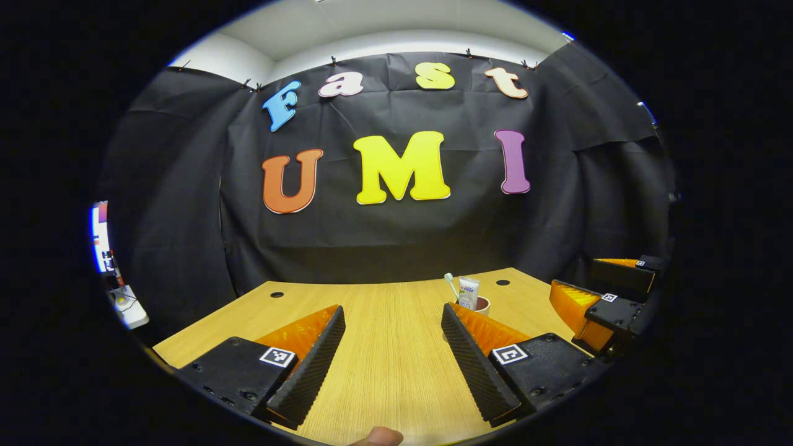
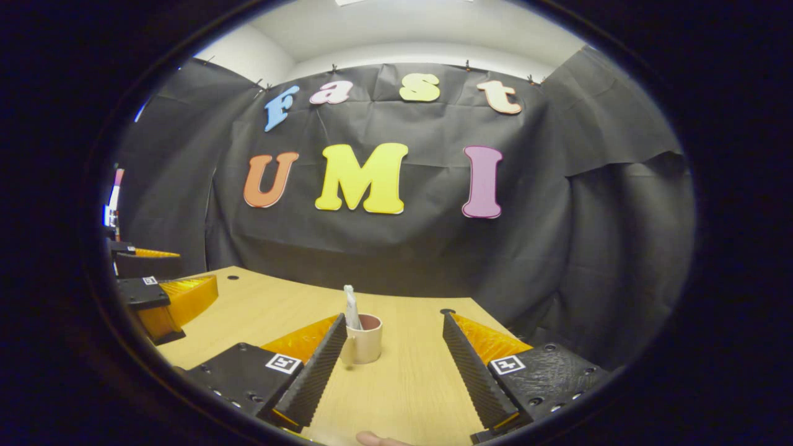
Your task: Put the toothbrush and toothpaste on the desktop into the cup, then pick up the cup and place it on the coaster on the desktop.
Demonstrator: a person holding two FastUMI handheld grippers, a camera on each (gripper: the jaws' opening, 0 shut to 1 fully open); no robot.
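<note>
- Cup [image 2: 365, 338], pale outside with a reddish-brown inside, stands upright on the wooden desktop [image 2: 403, 384]; its handle faces the right gripper's near finger.
- In the left gripper view the cup [image 1: 482, 305] sits toward the far right part of the desktop [image 1: 390, 347], partly hidden behind that gripper's right finger.
- Inside it stand the toothpaste [image 1: 468, 292], a white tube with its flat end up, and the toothbrush [image 1: 451, 284], head upward, leaning left; both long axes run near vertical.
- The coaster cannot be made out under the cup.
- Left gripper [image 1: 393, 314] is spread wide, holding nothing, above the desktop.
- Right gripper [image 2: 393, 322] is likewise spread wide and empty, the cup just beside its left finger.
</note>
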